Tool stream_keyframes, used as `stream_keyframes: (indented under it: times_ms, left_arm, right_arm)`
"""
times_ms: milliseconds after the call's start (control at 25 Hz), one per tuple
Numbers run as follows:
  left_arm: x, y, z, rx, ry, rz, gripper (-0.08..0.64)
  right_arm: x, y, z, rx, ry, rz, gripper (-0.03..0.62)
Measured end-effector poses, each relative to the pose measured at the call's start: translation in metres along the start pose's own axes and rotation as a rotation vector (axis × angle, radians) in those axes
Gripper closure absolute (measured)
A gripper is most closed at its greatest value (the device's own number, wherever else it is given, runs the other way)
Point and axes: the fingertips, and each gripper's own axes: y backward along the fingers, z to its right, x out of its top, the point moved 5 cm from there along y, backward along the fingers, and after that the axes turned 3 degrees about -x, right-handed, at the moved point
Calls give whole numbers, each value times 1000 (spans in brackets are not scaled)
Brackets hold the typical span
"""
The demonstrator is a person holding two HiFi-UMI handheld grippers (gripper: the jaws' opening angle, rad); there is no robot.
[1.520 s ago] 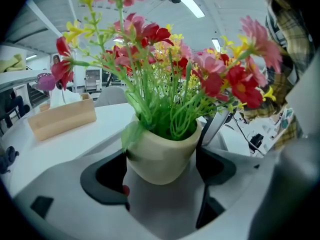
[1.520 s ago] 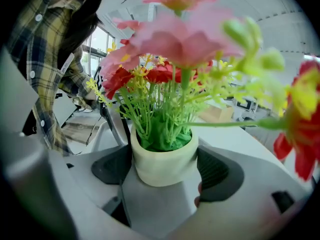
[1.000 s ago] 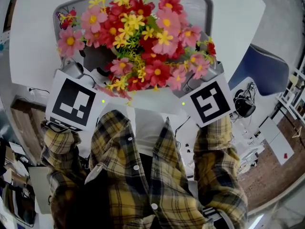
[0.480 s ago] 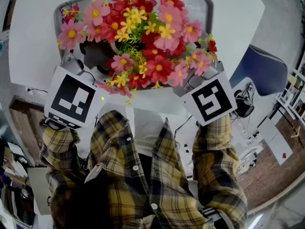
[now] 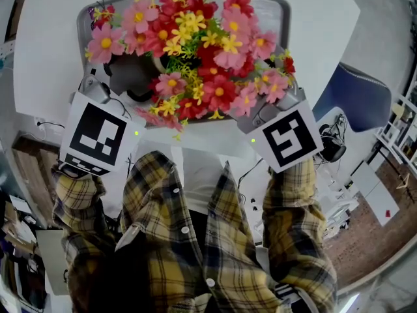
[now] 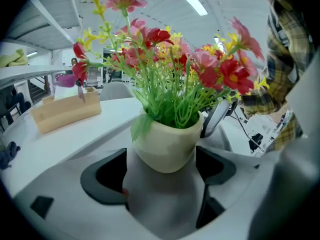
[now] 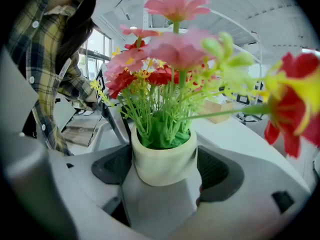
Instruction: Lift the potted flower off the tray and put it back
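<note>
The potted flower (image 5: 195, 51) is a bunch of pink, red and yellow blooms in a cream pot (image 6: 165, 144). In the head view the blooms hide the pot and hang over the grey tray (image 5: 281, 12). My left gripper (image 5: 120, 87) and right gripper (image 5: 273, 103) flank it from opposite sides. In the left gripper view the pot sits between the dark jaws of the left gripper (image 6: 162, 171), which press its sides. The right gripper (image 7: 165, 171) likewise clasps the pot (image 7: 164, 159). I cannot tell whether the pot's base touches the tray.
The tray lies on a white table (image 5: 45, 51). A wooden box (image 6: 65, 114) stands further back on it. A blue chair (image 5: 361, 96) is to the right, with headphones (image 5: 333, 145) below it. The person's plaid sleeves fill the near side.
The flowers and both grippers have shifted a little away from the person, further over the tray. Both grips on the pot look the same.
</note>
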Motion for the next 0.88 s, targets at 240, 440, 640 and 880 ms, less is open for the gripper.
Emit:
stream_keyframes:
  times_ms: [240,440,640,880]
  left_arm:
    - [0,2,1,-1,0,3,132]
    - [-5,3,7,-8,8,2,132]
    - [-6,12,16,-15,38,13,132]
    - [1,24,29,-28,52,39,133]
  right_arm:
    - [-5,7,-1,-20,-46,5,212]
    - [-12,10,-7,-20,-70,1,213]
    - [-15,22,-16,-9,-89,-12,213]
    - [-7,35,-34,19,-89,-25,213]
